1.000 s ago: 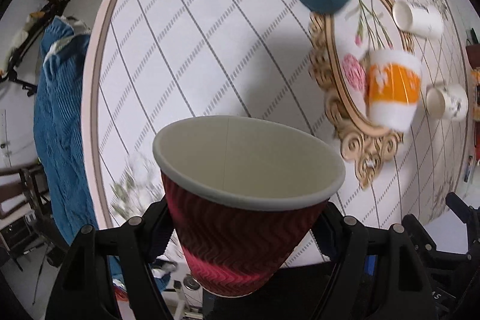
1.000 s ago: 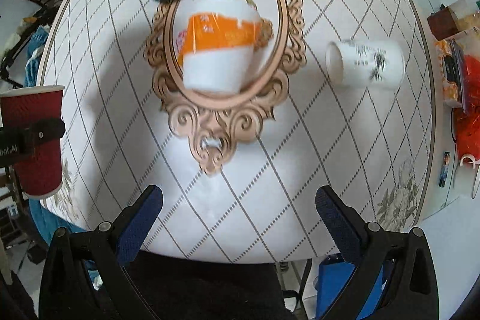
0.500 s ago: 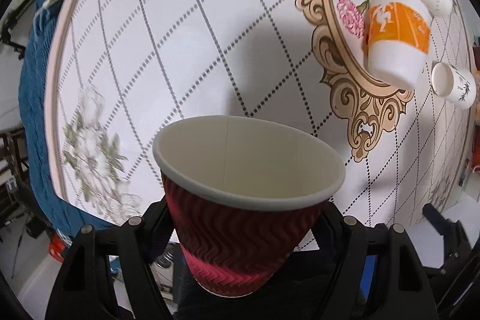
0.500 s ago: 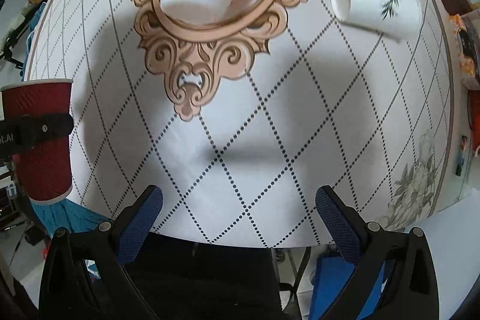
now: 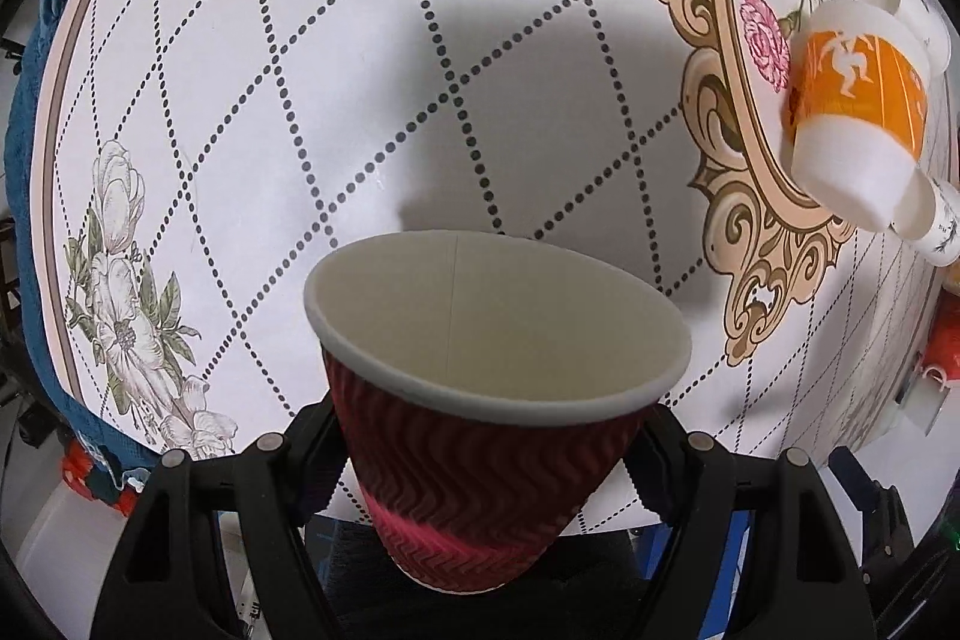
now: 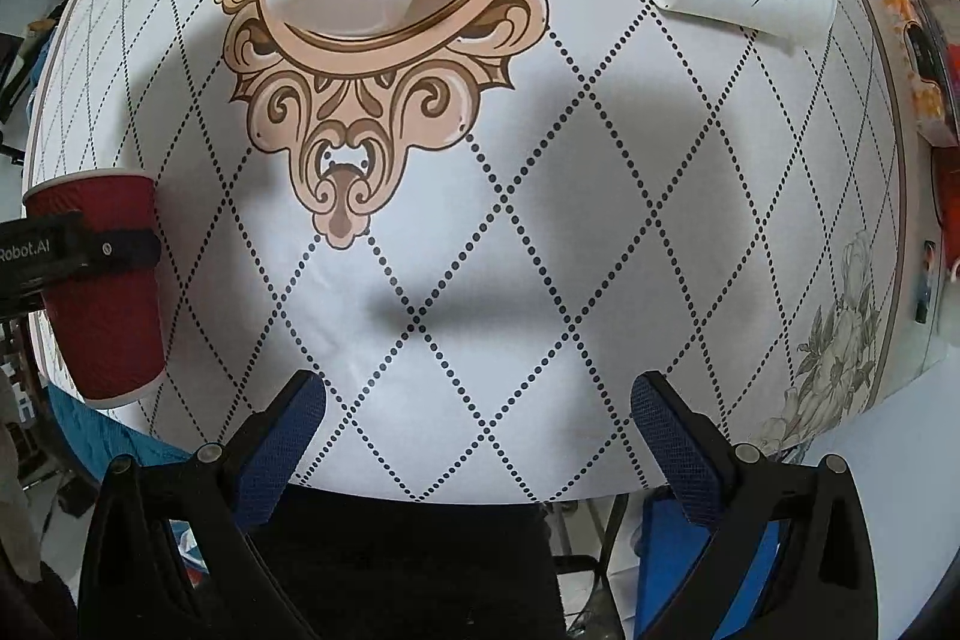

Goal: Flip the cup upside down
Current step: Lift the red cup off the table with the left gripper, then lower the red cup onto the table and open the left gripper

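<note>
Left tongs [image 5: 486, 451] are clamped on the dark red ripple-walled paper cup [image 5: 480, 400], one finger on each side of its wall below the white rim, mouth facing ahead of them. From the right tongs' camera the cup [image 6: 99, 286] appears mouth-up and seems to be held off the white quilted-pattern tablecloth [image 6: 540, 220], near its front edge.

Right tongs [image 6: 478, 427] stand open and empty over bare cloth, well apart from the cup.

Turning the cup over looks like the step in hand. It should go best as a roll of the left wrist with the squeeze unchanged, since thin paper will buckle if pinched harder. Lift enough that the rim misses the cloth, then lower until the rim sits flat before letting go.

Ahead and to the right of the left tongs stands an orange-banded white cup [image 5: 852, 112]; keep away from it.
</note>
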Motion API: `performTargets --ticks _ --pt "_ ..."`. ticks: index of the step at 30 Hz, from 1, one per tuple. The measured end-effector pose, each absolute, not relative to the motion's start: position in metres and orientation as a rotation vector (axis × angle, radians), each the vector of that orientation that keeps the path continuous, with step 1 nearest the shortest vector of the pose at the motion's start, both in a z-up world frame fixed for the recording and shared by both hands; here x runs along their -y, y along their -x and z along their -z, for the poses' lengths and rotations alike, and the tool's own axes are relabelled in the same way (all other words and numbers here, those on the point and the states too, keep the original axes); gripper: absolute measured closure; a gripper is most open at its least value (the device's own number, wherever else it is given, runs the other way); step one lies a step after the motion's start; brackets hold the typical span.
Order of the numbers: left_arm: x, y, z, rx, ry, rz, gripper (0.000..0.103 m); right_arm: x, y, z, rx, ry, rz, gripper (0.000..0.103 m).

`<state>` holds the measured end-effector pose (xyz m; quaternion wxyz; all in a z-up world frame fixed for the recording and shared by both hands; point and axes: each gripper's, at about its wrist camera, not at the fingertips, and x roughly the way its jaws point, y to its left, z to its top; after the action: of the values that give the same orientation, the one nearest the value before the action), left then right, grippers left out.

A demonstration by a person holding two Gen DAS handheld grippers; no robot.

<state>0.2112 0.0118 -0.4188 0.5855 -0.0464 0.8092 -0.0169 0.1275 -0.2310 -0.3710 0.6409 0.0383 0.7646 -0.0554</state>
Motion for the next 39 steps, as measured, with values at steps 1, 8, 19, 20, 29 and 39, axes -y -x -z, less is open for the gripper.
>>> performTargets --ticks 1,8,19,20,29,39 --pt "-0.017 -0.212 0.42 -1.885 0.107 0.042 0.026 0.232 -0.129 0.372 -1.744 -0.086 0.129 0.0" --pt "-0.03 -0.231 0.418 -1.88 0.061 0.054 0.025 0.228 -0.134 0.374 -1.748 -0.088 0.136 0.0" --pt "-0.013 -0.243 0.421 -1.88 0.024 0.073 0.014 0.227 -0.139 0.371 -1.738 -0.084 0.14 0.0" --pt "-0.013 -0.244 0.421 -1.881 0.022 0.072 0.014 0.228 -0.139 0.37 -1.737 -0.084 0.14 0.0" --pt "0.004 -0.239 0.407 -1.866 0.015 0.062 0.014 0.232 -0.142 0.366 -1.734 -0.086 0.143 0.0" --pt "0.006 -0.237 0.367 -1.812 0.032 0.077 0.014 0.235 -0.14 0.358 -1.721 -0.093 0.136 0.0"
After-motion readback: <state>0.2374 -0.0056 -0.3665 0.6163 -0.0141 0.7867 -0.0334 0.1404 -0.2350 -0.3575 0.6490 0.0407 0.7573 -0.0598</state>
